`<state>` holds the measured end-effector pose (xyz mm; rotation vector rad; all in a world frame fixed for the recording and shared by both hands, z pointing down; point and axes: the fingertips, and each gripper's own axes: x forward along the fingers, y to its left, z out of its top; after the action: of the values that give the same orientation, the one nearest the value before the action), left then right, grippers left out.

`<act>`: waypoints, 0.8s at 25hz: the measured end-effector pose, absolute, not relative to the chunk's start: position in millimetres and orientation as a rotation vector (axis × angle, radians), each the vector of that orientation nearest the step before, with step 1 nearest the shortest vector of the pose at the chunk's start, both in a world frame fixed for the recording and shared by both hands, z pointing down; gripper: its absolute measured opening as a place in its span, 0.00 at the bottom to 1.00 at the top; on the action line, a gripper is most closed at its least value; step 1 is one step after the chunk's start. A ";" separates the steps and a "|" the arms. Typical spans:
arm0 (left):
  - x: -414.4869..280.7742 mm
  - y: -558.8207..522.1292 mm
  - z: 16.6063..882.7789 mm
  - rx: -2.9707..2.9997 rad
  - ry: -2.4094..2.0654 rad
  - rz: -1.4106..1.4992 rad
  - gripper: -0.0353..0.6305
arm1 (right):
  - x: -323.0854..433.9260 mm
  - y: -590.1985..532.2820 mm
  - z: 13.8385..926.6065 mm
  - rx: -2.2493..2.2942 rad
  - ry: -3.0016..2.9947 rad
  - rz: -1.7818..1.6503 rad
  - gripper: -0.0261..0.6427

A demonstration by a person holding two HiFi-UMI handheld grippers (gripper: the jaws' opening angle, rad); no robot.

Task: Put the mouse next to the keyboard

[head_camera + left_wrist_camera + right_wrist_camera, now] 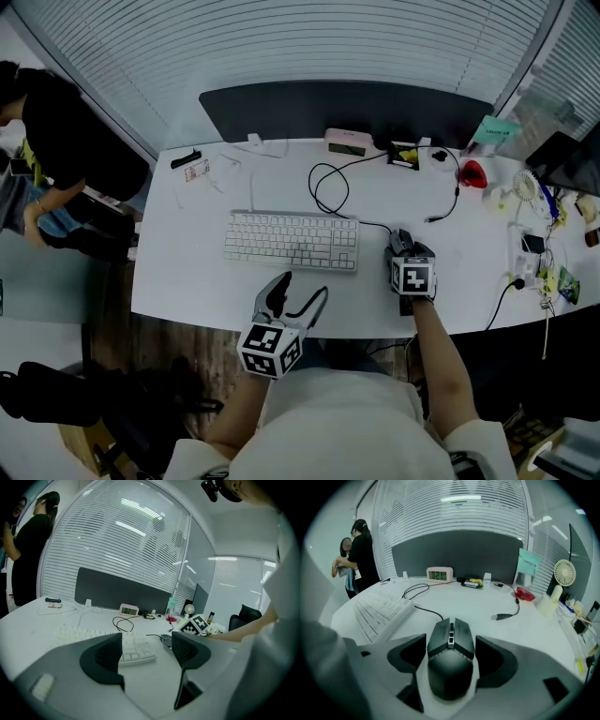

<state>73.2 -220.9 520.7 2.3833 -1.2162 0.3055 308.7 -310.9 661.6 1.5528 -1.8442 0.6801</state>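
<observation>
A dark wired mouse [451,667] [400,241] lies on the white desk [187,281], just right of the white keyboard [292,240] [382,609]. My right gripper [451,644] [401,247] straddles the mouse. Its jaws stand wide on either side, with slim gaps to the mouse's flanks. The mouse cable runs back in a loop toward the divider. My left gripper [302,292] [146,651] hovers open over the desk's front edge, below the keyboard, with nothing between its fingers.
A small clock [347,141] stands at the back by the dark divider [328,108]. A loose cable plug [436,217], a red item [473,173] and a small fan [525,187] crowd the right side. A person [56,141] stands beyond the desk's left end.
</observation>
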 end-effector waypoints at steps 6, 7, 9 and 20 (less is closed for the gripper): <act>63.7 -211.4 514.9 2.366 -1.274 0.278 0.55 | 300.4 -301.1 634.7 1.580 -1.945 0.680 0.53; 63.1 -209.3 514.0 2.362 -1.283 0.272 0.55 | 298.5 -298.4 628.3 1.580 -1.967 0.675 0.53; 63.0 -204.4 512.1 2.359 -1.296 0.263 0.55 | 295.2 -291.8 615.0 1.585 -2.007 0.659 0.53; 71.0 -176.1 502.8 2.374 -1.333 0.226 0.53 | 261.7 -231.7 529.7 1.582 -2.279 0.561 0.42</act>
<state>71.0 -176.1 502.8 2.3738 -1.3326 0.2263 261.7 -231.7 529.7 1.5824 -2.2790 0.5611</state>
